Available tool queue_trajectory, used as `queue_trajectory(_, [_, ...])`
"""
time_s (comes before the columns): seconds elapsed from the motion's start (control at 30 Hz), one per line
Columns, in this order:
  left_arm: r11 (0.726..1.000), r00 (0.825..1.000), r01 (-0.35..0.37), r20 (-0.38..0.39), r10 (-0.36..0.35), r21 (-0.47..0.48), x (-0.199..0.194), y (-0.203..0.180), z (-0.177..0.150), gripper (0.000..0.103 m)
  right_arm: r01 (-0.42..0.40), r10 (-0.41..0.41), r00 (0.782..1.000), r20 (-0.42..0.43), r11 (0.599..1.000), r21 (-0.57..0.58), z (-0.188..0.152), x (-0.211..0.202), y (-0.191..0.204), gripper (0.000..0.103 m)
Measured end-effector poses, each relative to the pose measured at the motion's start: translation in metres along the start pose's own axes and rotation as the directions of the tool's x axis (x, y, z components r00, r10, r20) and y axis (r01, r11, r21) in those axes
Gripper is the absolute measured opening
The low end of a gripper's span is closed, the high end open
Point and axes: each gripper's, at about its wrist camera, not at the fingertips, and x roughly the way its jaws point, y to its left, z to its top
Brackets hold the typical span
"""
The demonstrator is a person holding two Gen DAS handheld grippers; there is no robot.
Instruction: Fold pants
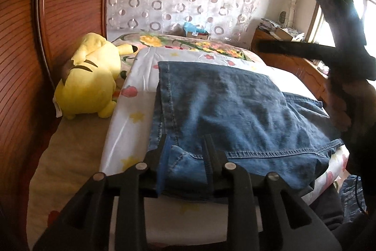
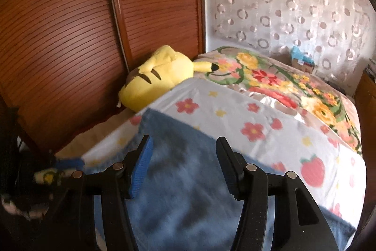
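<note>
Blue jeans [image 1: 235, 105] lie folded flat on the white flower-print sheet [image 1: 131, 109] of the bed. My left gripper [image 1: 185, 147] is at their near edge, jaws a little apart, with a fold of denim lying between the fingers but not pinched. In the right wrist view my right gripper [image 2: 184, 142] hovers open over the blurred jeans [image 2: 183, 192], nothing between its blue pads. From the left wrist view, one black finger [image 1: 293, 48] of the right gripper and the hand [image 1: 345, 109] holding it show at the far right.
A yellow plush toy [image 1: 89, 77] [image 2: 159, 74] lies between the sheet and the wooden louvred door [image 1: 21, 62]. A floral blanket [image 2: 282, 81] covers the far bed. A small box [image 1: 197, 34] sits by the curtain, a wooden nightstand [image 1: 293, 65] near the window.
</note>
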Motion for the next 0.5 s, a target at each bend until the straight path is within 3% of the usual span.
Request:
queue_trajectory(0.33, [0.997, 0.998, 0.059, 0.006, -0.060, 0.053, -0.003, -0.049, -0.013, 0.027, 0.091, -0.090, 0.996, -0.017, 0.995, 0.036, -0.108, -0.073, -0.028, 0.057])
queue_trajectory(0.5, [0.992, 0.996, 0.087, -0.024, -0.085, 0.088, 0.005, -0.072, -0.019, 0.027, 0.093, -0.091, 0.995, -0.030, 0.993, 0.071, -0.146, -0.092, -0.032, 0.057])
